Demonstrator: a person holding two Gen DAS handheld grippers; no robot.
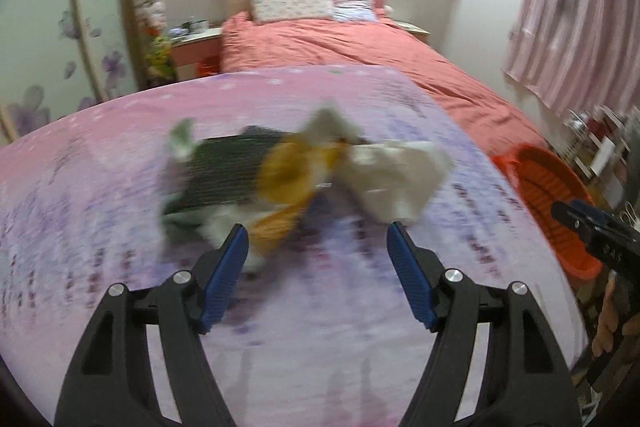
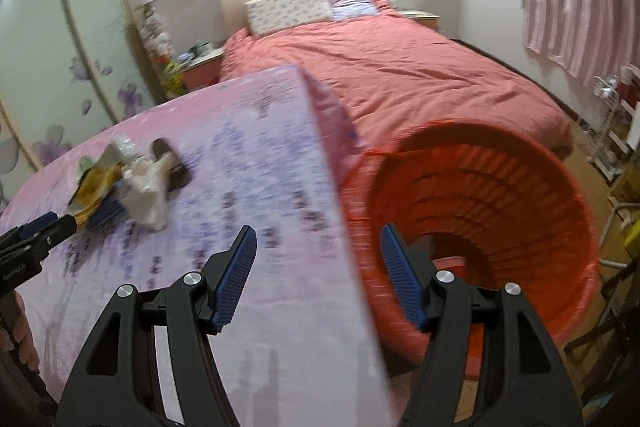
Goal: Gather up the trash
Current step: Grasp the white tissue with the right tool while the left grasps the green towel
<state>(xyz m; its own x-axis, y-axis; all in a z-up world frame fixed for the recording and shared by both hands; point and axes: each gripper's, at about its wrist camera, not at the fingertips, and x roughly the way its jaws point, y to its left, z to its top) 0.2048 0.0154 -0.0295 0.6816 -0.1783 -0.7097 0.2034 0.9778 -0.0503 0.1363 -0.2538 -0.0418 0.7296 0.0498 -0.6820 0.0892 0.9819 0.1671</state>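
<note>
Left wrist view: the left claw (image 1: 318,241) stands wide open and empty, both blue ribbed pads apart, low over the pink-and-lilac flower-print cloth covering the tabletop (image 1: 120,155). The trash lies just beyond the pads as one blurred heap: a dark green wrapper (image 1: 224,171), a crumpled yellow packet (image 1: 286,183) and a wad of white tissue paper (image 1: 400,175), touching or overlapping one another. The left pad sits just beside the near edge of the yellow packet; contact cannot be confirmed. The round red plastic basket (image 1: 556,211) stands off the right edge of the tabletop, with the tip of the right claw showing in front of it.

Right wrist view: the right claw (image 2: 318,245) is also open and holds nothing, straddling the right edge of the tabletop, with the basket mouth just beyond its right pad. The heap lies well apart, at the far left, and a brown oval object (image 2: 170,163) rests behind it.

Risk: the items are light and loose, so closing on the heap may catch only one piece and push the others away. The cloth may be pinched with the packet. Carried pieces may drop between tabletop edge and basket.
</note>
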